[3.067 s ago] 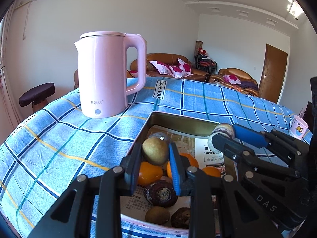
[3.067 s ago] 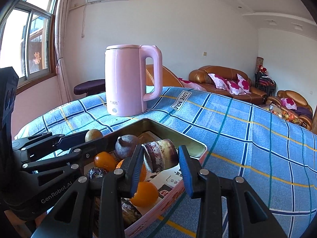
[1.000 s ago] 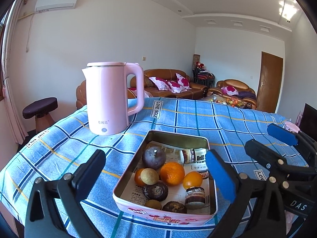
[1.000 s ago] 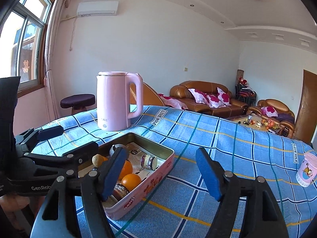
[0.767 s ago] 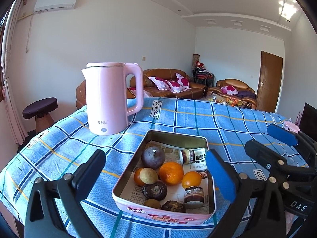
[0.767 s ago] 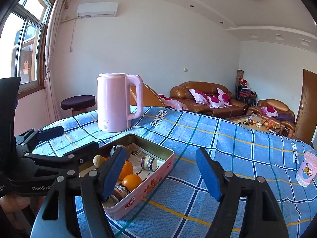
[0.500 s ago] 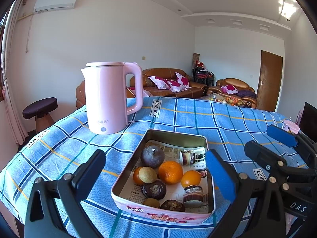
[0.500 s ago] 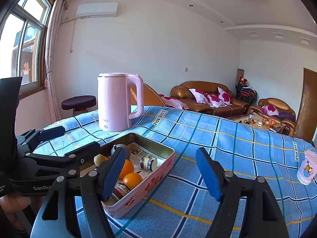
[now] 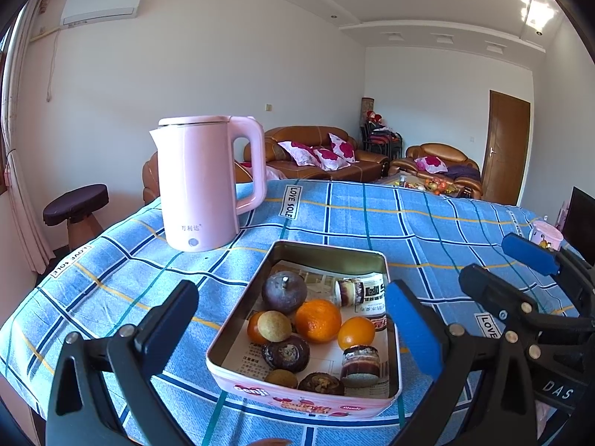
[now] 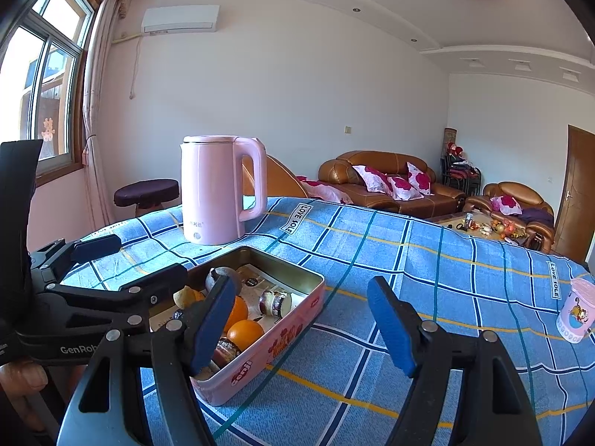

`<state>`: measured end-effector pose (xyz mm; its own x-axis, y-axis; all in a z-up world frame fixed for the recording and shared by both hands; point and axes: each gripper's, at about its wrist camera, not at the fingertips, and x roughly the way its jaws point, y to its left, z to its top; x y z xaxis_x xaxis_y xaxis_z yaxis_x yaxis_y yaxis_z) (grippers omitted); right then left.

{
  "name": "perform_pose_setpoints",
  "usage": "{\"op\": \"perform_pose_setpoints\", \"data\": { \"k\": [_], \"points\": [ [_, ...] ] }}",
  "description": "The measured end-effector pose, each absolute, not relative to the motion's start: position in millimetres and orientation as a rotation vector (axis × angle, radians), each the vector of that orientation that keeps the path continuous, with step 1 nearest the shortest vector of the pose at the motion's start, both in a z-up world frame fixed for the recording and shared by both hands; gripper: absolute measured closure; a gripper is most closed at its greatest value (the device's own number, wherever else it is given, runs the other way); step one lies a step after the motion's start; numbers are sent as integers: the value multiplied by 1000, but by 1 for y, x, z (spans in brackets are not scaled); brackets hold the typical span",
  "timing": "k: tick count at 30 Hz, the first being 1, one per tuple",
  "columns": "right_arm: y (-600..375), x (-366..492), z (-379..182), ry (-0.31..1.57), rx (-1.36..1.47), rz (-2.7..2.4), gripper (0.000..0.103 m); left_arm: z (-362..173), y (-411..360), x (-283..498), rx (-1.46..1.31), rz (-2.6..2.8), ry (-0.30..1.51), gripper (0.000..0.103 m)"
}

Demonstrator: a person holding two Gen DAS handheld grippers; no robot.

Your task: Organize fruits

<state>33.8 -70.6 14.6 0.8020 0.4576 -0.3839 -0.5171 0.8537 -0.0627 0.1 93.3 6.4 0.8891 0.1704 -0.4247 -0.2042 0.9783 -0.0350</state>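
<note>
A pink tin box [image 9: 297,401] lined with newspaper sits on the blue checked tablecloth. It holds oranges [image 9: 318,320], a dark purple fruit [image 9: 283,292], a small brown fruit [image 9: 274,326], dark round fruits [image 9: 285,353] and small jars [image 9: 360,366]. My left gripper [image 9: 293,327] is open and empty, held back above the box's near end. My right gripper [image 10: 303,327] is open and empty, to the right of the box [image 10: 282,338]. The right gripper's fingers [image 9: 530,254] show at the right of the left wrist view.
A pink electric kettle [image 9: 206,182] stands on the table behind the box; it also shows in the right wrist view [image 10: 219,200]. A small pink cup [image 10: 575,314] stands near the table's right edge. Sofas and a stool stand beyond the table.
Both grippers let go of the fruit and jar they held over the box, opened wide and pulled back. In the last second they have barely moved.
</note>
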Motion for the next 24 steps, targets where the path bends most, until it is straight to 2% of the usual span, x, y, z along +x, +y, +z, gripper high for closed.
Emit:
{"op": "perform_pose_setpoints", "data": {
  "k": [24],
  "points": [
    [-74,34,12,377,-170,520,28,-2,94,7,-67,212,471,0]
  ]
}}
